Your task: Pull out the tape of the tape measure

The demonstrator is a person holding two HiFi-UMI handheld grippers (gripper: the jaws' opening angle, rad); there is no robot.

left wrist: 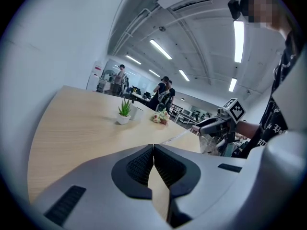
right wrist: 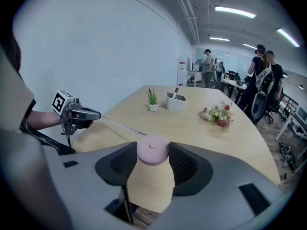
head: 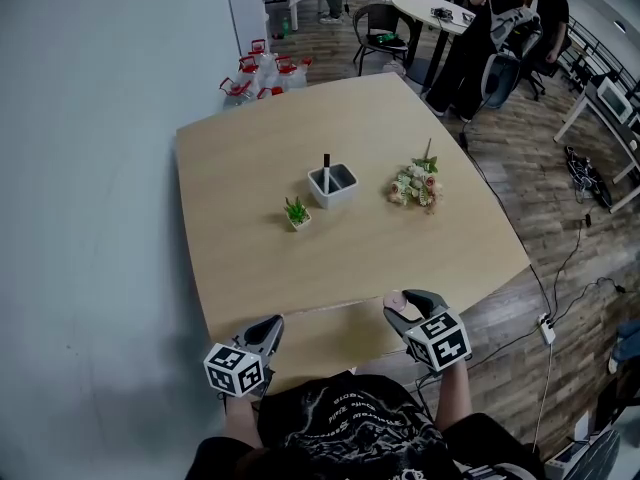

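Observation:
A round pink tape measure [right wrist: 152, 151] sits between the jaws of my right gripper [right wrist: 153, 158], which is shut on its case. In the head view the same case [head: 396, 301] shows at the right gripper [head: 400, 310] by the table's near edge. A thin pale tape [right wrist: 120, 125] runs from it across the table corner to my left gripper [right wrist: 91, 114]. The left gripper [left wrist: 153, 148] is shut, and the tape [left wrist: 178, 135] leaves its tip toward the right gripper [left wrist: 211, 126]. In the head view the left gripper [head: 268, 330] is at the near left, with the tape [head: 330, 310] stretched between the two.
On the wooden table [head: 250, 158] stand a small potted plant [head: 296, 212], a white box with a pen [head: 332, 184] and a flower bunch [head: 417, 184]. A pale wall [head: 90, 168] runs along the left. People [head: 490, 28], chairs and another table are beyond the far end.

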